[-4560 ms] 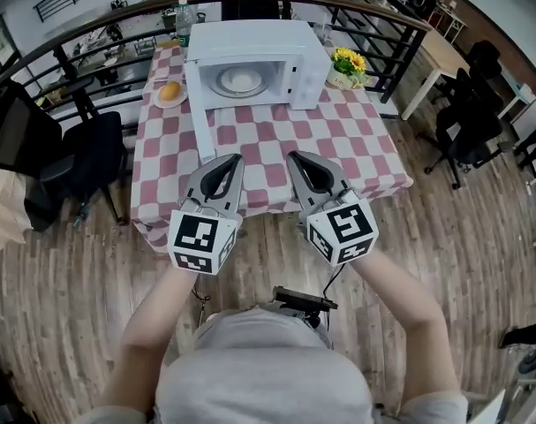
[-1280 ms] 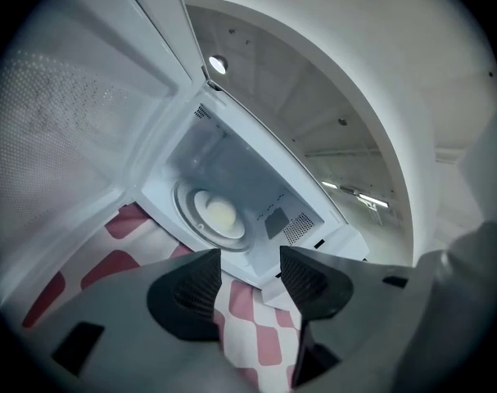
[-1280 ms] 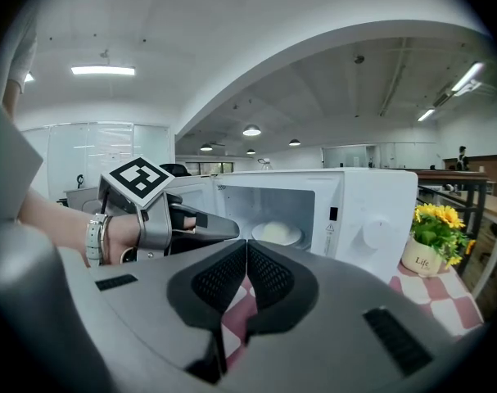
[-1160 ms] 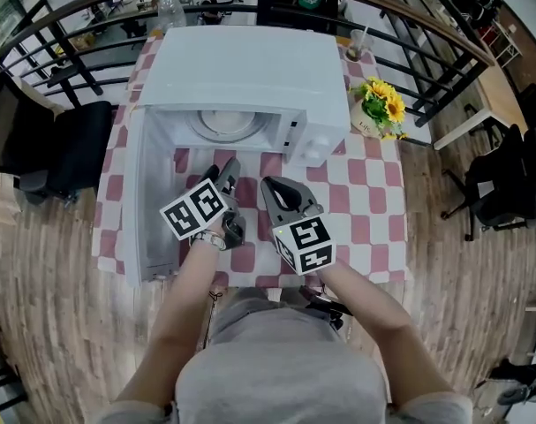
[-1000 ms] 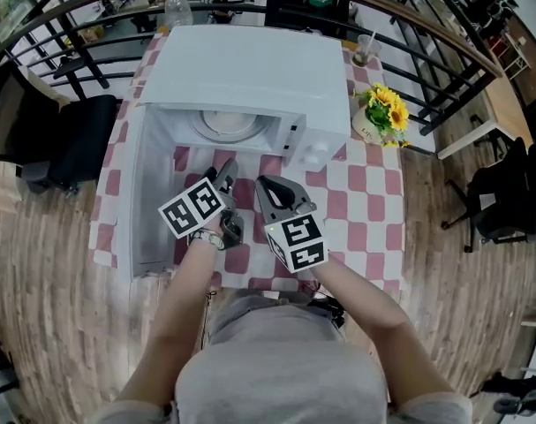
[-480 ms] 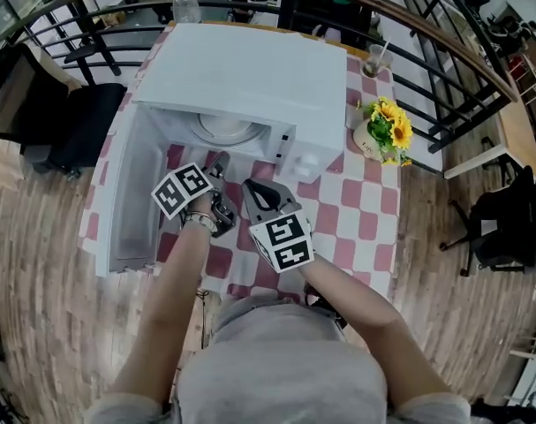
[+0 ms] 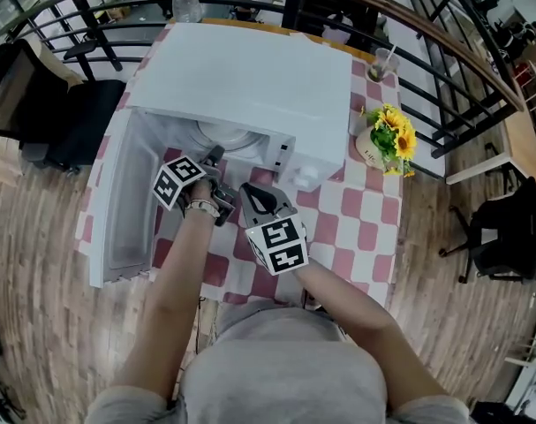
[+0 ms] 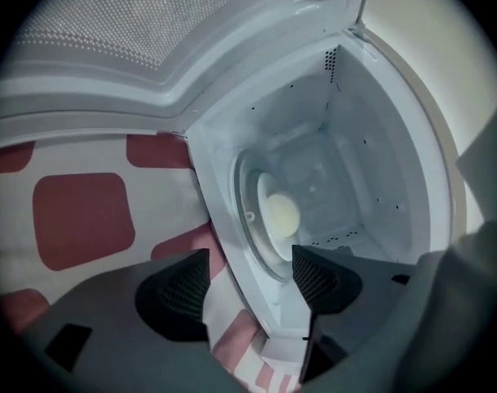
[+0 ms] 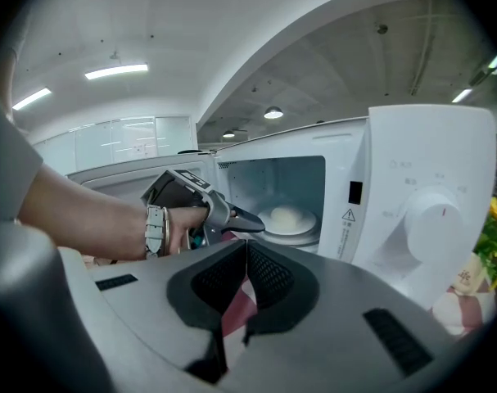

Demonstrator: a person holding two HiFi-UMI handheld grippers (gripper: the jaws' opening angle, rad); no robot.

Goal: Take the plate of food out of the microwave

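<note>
- Your left gripper (image 8: 248,278) has just been opening its jaws, wide apart, gripping nothing.
- Your right gripper (image 9: 246,252) is closed, empty.
- The plate (image 9: 287,221) of food sits inside the microwave (image 7: 241,78).
- Its warning label (image 9: 349,214) is unreadable.

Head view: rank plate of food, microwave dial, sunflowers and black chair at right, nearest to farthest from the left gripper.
From the left gripper, whose empty jaws have just been opening:
1. Plate of food, just ahead, inside the microwave.
2. Dial, to the right, on the microwave's front.
3. Sunflowers, right of the microwave.
4. Black chair, at the far right edge.
</note>
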